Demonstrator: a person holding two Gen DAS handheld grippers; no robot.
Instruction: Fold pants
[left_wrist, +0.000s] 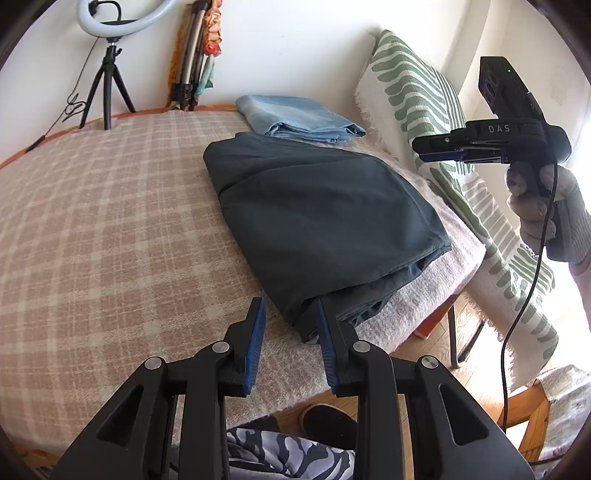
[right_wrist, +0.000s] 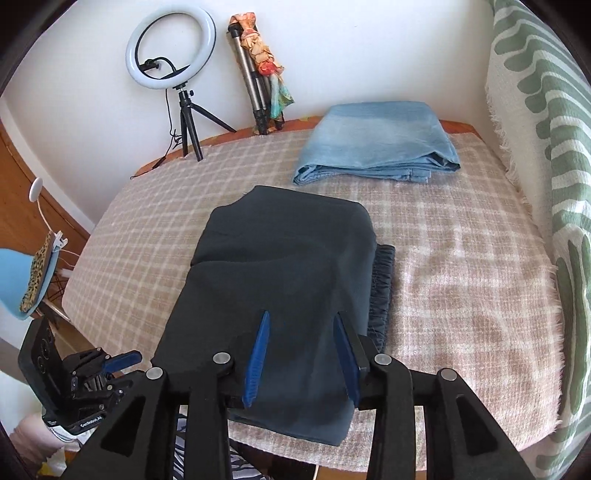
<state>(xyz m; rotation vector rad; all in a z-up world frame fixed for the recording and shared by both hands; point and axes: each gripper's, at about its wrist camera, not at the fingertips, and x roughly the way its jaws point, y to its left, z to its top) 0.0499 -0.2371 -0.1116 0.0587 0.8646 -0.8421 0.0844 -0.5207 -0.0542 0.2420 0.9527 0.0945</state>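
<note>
Dark pants (right_wrist: 284, 280) lie folded on the plaid blanket (right_wrist: 461, 288), centre of the right wrist frame, elastic waistband poking out at their right edge. My right gripper (right_wrist: 301, 350) hovers above them at lower centre, jaws apart, nothing clamped. In the left wrist view my left gripper (left_wrist: 290, 343) sits at bottom centre by the pants' near corner, jaws parted, blue pads not pressing cloth. Folded light-blue jeans (right_wrist: 376, 144) lie further back, upper right of the frame. Ring light (right_wrist: 170, 55) on a tripod at upper left.
</note>
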